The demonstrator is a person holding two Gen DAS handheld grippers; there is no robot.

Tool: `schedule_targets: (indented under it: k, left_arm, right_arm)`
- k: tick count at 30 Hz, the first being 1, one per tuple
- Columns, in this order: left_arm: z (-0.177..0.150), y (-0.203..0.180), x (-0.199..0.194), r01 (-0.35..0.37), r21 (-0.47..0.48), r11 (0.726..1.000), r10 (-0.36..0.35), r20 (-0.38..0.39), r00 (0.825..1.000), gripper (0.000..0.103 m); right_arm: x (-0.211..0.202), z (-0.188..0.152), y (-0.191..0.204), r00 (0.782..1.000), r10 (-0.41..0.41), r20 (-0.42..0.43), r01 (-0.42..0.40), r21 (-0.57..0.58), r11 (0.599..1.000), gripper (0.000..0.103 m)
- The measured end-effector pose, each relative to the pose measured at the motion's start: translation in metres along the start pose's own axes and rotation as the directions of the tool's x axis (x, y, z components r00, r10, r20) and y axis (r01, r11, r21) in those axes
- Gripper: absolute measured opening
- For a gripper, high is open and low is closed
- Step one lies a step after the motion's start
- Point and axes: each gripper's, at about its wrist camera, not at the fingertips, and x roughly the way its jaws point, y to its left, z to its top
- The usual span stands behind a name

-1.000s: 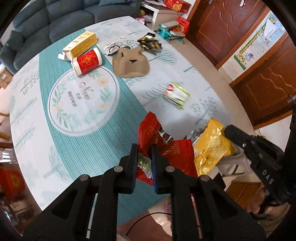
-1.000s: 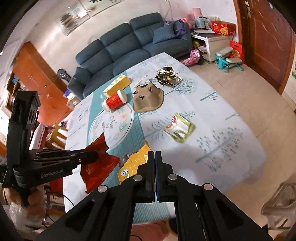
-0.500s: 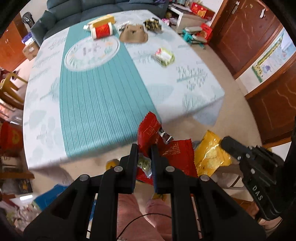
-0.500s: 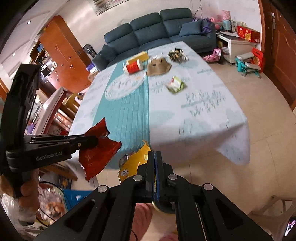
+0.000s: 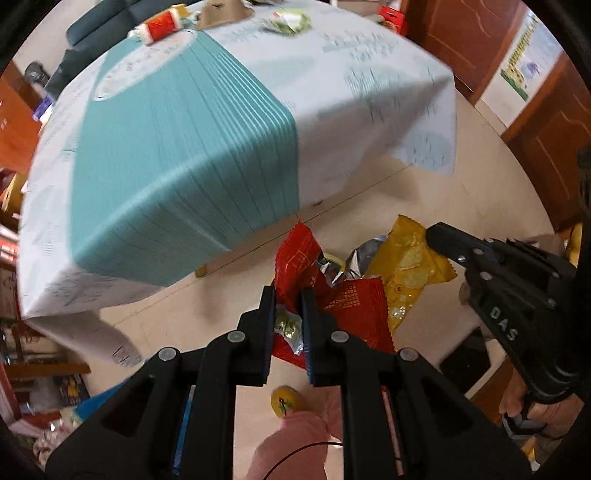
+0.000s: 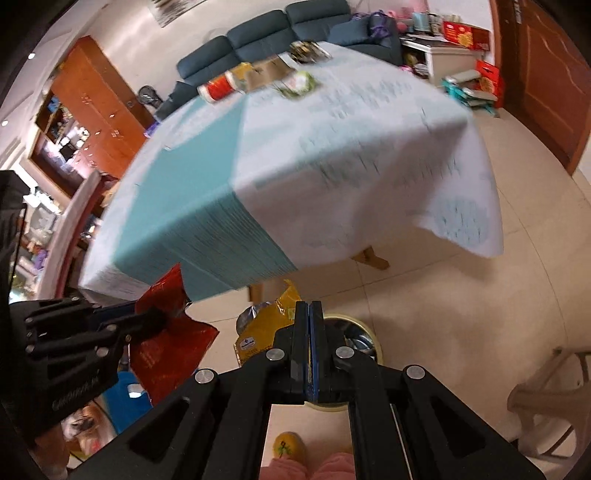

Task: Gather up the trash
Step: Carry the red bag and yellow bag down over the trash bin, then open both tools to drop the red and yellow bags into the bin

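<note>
My left gripper (image 5: 288,299) is shut on a red snack wrapper (image 5: 347,306), held low over the floor in front of the table. It also shows at the left of the right wrist view (image 6: 166,332). My right gripper (image 6: 309,314) is shut on a yellow chip bag (image 6: 264,325), which hangs beside the red wrapper in the left wrist view (image 5: 406,266). A round bin (image 6: 364,338) with a shiny inside stands on the floor just below the right gripper. More trash lies at the far end of the table: a red cup (image 5: 160,27) and a green packet (image 5: 290,20).
The table with a teal and white cloth (image 5: 184,147) fills the upper view; its edge hangs just ahead of both grippers. Tiled floor (image 6: 461,314) lies to the right. A plastic chair (image 6: 546,402) stands at the right. A wooden cabinet (image 6: 92,110) and blue sofa (image 6: 258,40) stand behind.
Both grippers have drawn back from the table and dropped low over the floor, still holding their wrappers. The bin has come into view under the right gripper.
</note>
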Motion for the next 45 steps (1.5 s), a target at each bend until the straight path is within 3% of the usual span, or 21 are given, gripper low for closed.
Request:
schedule_targets:
  k: [12, 21, 30, 34, 36, 38, 41, 44, 45]
  left_arm:
    - [-0.056, -0.023, 0.189, -0.042, 0.051, 0.998, 0.041, 0.024, 0.999, 0.011]
    - [-0.081, -0.022, 0.300, -0.006, 0.016, 1.000, 0.006, -0.003, 1.000, 0.011]
    - [-0.084, -0.022, 0.356, 0.033, 0.003, 0.999, -0.033, -0.008, 0.999, 0.012]
    - [-0.083, -0.024, 0.360, 0.041, 0.004, 0.999, -0.041, 0.008, 0.999, 0.018]
    - [-0.085, -0.021, 0.363, 0.046, 0.012, 0.999, -0.046, 0.011, 0.999, 0.026]
    - [-0.085, -0.021, 0.363, 0.040, 0.017, 0.999, -0.040, 0.015, 0.999, 0.031]
    - [-0.085, -0.020, 0.356, 0.018, 0.014, 1.000, -0.018, 0.016, 1.000, 0.033]
    - [-0.086, -0.014, 0.353, 0.015, -0.015, 1.000, -0.014, 0.014, 1.000, 0.044]
    - [-0.087, -0.014, 0.350, 0.010, -0.023, 1.000, -0.009, 0.016, 1.000, 0.052]
  right_arm:
    - [0.155, -0.102, -0.051, 0.995, -0.103, -0.015, 0.103, 0.031, 0.994, 0.001]
    - [0.249, -0.141, -0.077, 0.991, -0.130, -0.007, 0.130, -0.016, 0.991, 0.001]
    - [0.304, -0.172, -0.090, 0.991, -0.121, -0.049, 0.120, -0.036, 0.992, 0.001]
    - [0.322, -0.175, -0.091, 0.992, -0.104, -0.071, 0.101, -0.045, 0.994, 0.001]
    - [0.327, -0.176, -0.089, 0.993, -0.097, -0.074, 0.094, -0.045, 0.995, 0.002]
    - [0.334, -0.175, -0.090, 0.992, -0.098, -0.077, 0.096, -0.040, 0.995, 0.007]
    - [0.336, -0.173, -0.092, 0.991, -0.109, -0.075, 0.107, -0.031, 0.994, 0.023]
    - [0.332, -0.169, -0.097, 0.992, -0.110, -0.060, 0.109, -0.019, 0.994, 0.030]
    - [0.330, -0.169, -0.098, 0.992, -0.113, -0.056, 0.113, -0.016, 0.994, 0.032]
